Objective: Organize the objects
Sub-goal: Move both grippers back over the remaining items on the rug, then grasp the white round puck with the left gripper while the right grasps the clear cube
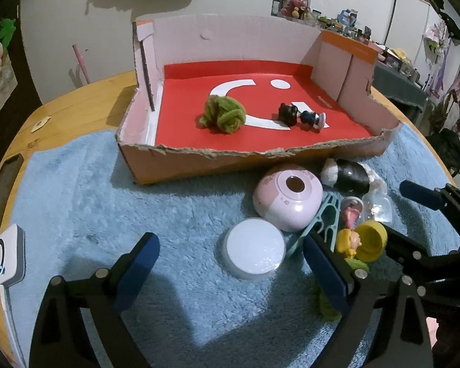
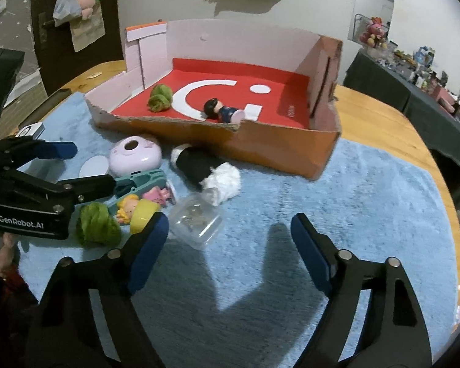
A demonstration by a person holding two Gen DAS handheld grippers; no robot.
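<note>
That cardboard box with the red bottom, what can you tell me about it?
The cardboard box is a shallow open tray, brown-orange outside and pale inside, with its near wall torn down to a ragged edge. A red liner with white shapes covers its floor. It sits on the blue fluffy mat over a wooden table. Inside lie a green yarn ball and a small dark-haired figurine.
</note>
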